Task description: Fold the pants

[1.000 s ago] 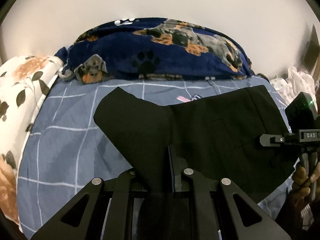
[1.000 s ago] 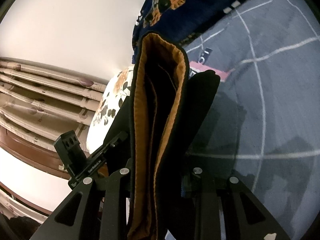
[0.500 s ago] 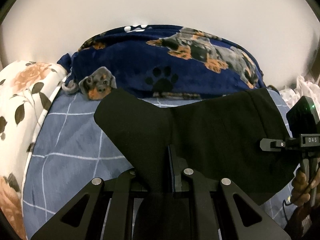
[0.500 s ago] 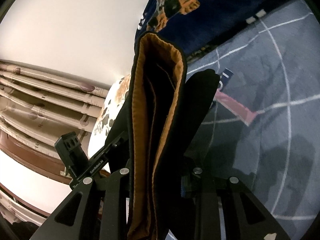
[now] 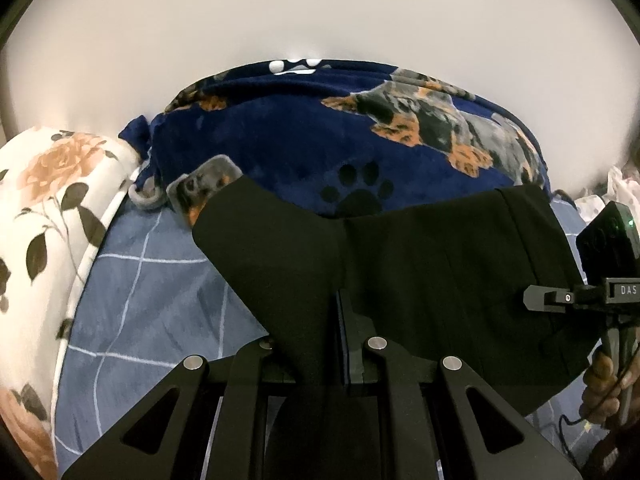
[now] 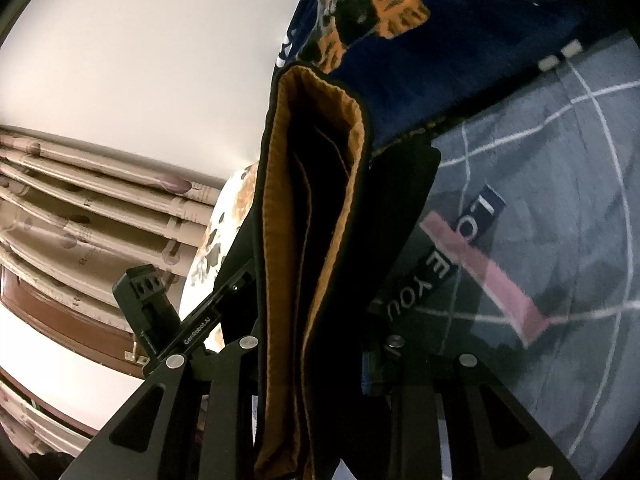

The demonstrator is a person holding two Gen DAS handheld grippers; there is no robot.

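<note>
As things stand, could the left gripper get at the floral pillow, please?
Probably not yet: the left gripper is shut on the black pants, so its jaws are occupied, though nothing lies between it and the floral pillow across the checked bedsheet.

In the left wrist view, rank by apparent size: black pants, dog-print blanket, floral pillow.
1. black pants, though nearness to the camera inflates them
2. dog-print blanket, close behind
3. floral pillow, partly cut off at the frame edge

Blue grid-checked bed (image 5: 160,300) carries dog-print blanket (image 5: 320,140) and floral pillow (image 5: 48,208)
</note>
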